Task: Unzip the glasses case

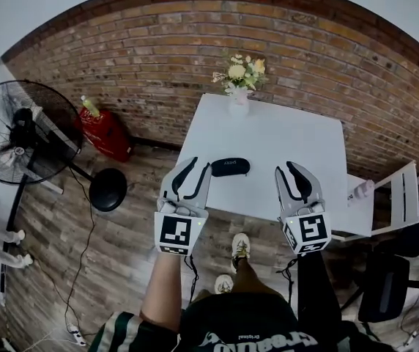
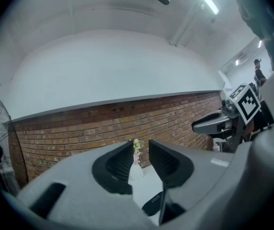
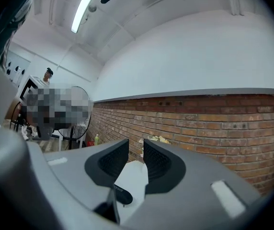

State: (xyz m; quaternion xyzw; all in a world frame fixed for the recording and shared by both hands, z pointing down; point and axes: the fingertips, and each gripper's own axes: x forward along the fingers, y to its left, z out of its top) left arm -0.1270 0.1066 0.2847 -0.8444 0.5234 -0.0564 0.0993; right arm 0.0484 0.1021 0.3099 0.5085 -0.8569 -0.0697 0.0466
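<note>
Approach step, nothing gripped yet. Person stands short of the white square tabletop, both tools level and aimed at it. Glasses case lies flat near the tabletop's 6 o'clock edge. It looks shut, but the zip pull is too small to make out.

Left gripper is at the case's 8 o'clock, near but not touching. Its fingers are spread with a clear gap and only air between. Right gripper is at the case's 4 o'clock, well apart. Its fingers are parted by a narrower gap, also empty.

Case is black, a long rounded oval, matte, with small pale print on top. Fingers have dark ribbed pads set in smooth grey shells. Tabletop is smooth, plain white. Vase of flowers stands at its 12 o'clock edge, clear of the work.

Next, my guess: one gripper pins the case body so it won't slide on the slick top. The other has to find and pinch the small zip pull.
</note>
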